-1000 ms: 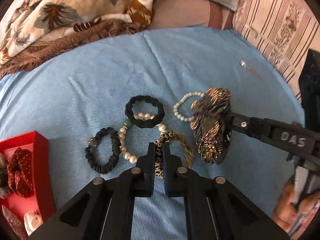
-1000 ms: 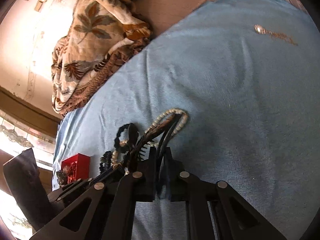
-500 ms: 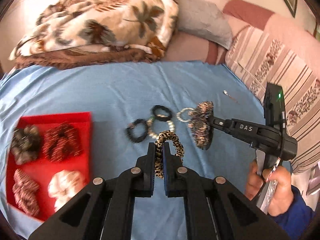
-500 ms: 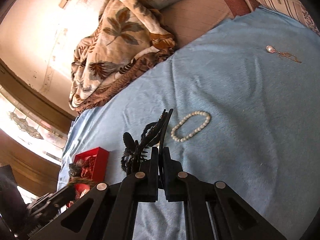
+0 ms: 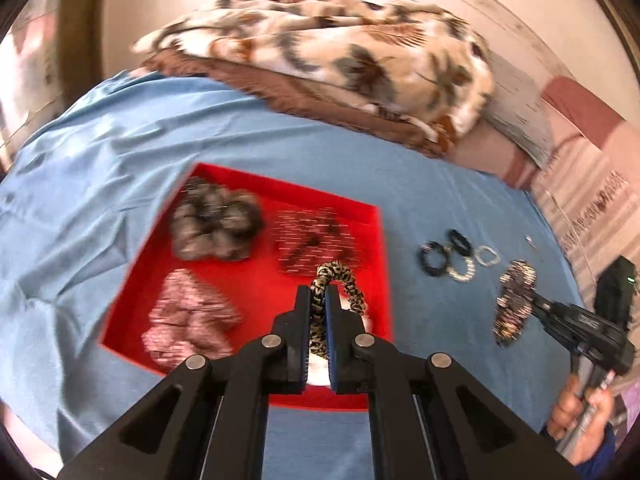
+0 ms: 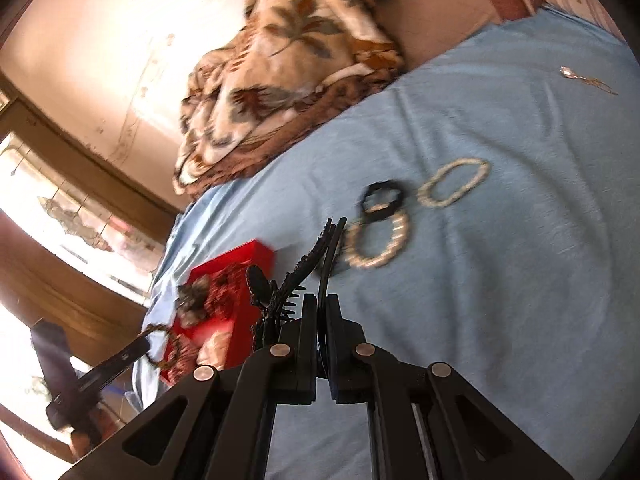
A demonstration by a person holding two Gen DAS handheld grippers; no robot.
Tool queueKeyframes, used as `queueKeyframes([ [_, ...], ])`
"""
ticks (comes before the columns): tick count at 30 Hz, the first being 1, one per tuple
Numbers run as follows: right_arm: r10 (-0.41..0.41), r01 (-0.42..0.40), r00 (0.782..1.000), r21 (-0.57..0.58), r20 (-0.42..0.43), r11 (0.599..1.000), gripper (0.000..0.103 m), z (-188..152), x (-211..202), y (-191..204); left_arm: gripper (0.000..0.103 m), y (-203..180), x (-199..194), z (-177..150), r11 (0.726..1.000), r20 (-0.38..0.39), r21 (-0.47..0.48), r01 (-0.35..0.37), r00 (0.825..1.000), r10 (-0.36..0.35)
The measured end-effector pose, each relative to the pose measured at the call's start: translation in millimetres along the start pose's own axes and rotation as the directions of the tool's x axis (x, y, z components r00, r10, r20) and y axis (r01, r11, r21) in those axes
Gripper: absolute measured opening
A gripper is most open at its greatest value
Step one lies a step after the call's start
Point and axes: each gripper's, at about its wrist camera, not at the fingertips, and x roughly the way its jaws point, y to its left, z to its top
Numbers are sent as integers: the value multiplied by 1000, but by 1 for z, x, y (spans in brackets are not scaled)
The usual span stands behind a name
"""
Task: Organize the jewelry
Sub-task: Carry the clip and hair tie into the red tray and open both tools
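Note:
My left gripper [image 5: 318, 294] is shut on a leopard-print scrunchie [image 5: 340, 276], which hangs over the near right part of the red tray [image 5: 376, 216]. The tray holds a grey fluffy scrunchie [image 5: 216, 224], a dark red one [image 5: 316, 240] and a pink one [image 5: 188, 316]. My right gripper [image 6: 321, 300] is shut on a dark sequined hair clip [image 6: 308, 264], held above the blue sheet [image 6: 500, 280]; the clip [image 5: 514, 304] also shows to the right of the tray. Two pearl bracelets [image 6: 454, 182] [image 6: 376, 244] and a black hair tie [image 6: 382, 198] lie on the sheet.
A small pendant necklace [image 6: 588, 78] lies far out on the sheet. A crumpled leaf-print blanket [image 5: 340, 52] and a grey pillow [image 5: 516, 108] sit at the back. A striped cushion [image 5: 592, 200] borders the right side. A hand [image 5: 580, 408] grips the right tool.
My left gripper has carried the leopard scrunchie leftwards from the bracelets to above the red tray. My right gripper has lifted the hair clip off the sheet, away from the pearl bracelet.

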Motion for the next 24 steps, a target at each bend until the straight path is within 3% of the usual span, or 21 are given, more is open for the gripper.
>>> queueKeyframes([
  [6, 73, -74, 993, -11, -97, 997, 5, -14, 32, 52, 6, 42, 10, -5, 992, -57, -115, 44, 997, -51],
  [14, 75, -93, 978, -85, -196, 992, 5, -28, 88, 124, 6, 51, 22, -21, 988, -124, -129, 85, 987, -102],
  [24, 29, -51, 949, -61, -314, 997, 5, -31, 183, 152, 6, 62, 22, -25, 994, -143, -106, 1, 990, -16],
])
